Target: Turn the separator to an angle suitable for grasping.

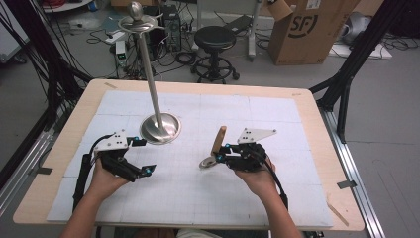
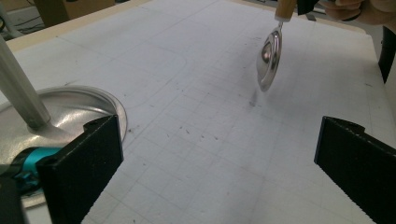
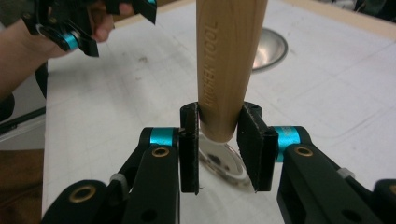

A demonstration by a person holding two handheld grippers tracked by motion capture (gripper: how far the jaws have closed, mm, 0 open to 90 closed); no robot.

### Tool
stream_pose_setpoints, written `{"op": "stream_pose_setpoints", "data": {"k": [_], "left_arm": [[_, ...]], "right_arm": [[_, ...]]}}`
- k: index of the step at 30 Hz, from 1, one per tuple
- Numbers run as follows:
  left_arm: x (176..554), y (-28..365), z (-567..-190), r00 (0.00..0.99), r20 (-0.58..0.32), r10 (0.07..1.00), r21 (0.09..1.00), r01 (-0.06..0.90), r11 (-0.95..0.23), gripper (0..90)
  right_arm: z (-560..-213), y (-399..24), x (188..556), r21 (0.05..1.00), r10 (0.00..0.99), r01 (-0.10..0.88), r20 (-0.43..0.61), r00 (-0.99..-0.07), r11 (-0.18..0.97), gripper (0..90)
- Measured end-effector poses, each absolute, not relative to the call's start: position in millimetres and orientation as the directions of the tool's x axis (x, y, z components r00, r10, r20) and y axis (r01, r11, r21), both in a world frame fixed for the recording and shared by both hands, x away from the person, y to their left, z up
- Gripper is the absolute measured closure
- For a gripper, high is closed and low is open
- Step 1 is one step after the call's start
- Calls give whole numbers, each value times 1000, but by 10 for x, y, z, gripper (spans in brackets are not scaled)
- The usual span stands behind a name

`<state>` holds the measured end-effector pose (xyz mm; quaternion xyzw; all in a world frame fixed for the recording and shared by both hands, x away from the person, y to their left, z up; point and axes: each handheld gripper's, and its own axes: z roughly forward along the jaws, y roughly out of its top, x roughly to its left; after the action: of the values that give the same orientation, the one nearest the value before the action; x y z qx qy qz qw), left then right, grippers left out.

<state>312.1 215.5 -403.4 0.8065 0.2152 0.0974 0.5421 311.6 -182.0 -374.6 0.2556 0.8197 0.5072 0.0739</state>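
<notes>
Here my right gripper [image 3: 218, 140] pinches a wooden-handled kitchen tool [image 3: 229, 65], its two black jaws pressed against either side of the handle's narrow lower end. The handle is pale, smooth wood, widening as it rises to the top of the right gripper view, with "KITCHEN TOOL" stamped lengthwise along it. Below the jaws a shiny round metal disc [image 3: 222, 163] hangs from the handle; I take it for a wheel cutter, though I cannot tell for sure. In the high view the tool [image 1: 218, 141] sits just right of the frame's centre, handle tilted upward and the disc [image 1: 208, 162] low over the white gridded mat [image 1: 277, 119]. In the left gripper view the disc [image 2: 269, 58] shows in the upper right, edge-on, polished and domed, clear of the mat. My left gripper [image 1: 141, 156] is in the lower left of the high view, jaws spread wide with nothing between them. Just beyond it stands a steel stand [image 1: 159, 128], a round base touching the mat, a tall slim pole rising to a small dish and ball knob at the upper left.
</notes>
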Motion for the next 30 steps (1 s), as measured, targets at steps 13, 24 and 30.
{"op": "stream_pose_setpoints", "data": {"k": [13,24,30], "left_arm": [[3123,2157,-4036,889,-75,453,916,241,-322,17],[3123,2174,-4021,890,-76,450,920,236,-312,16],[3120,2199,-4004,889,-81,450,927,233,-294,17]], "right_arm": [[-3710,-1841,3092,888,491,319,126,-862,332,705],[-3584,-1848,3086,908,488,292,117,-865,301,705],[-3462,-1828,3122,916,474,277,114,-873,290,705]]}}
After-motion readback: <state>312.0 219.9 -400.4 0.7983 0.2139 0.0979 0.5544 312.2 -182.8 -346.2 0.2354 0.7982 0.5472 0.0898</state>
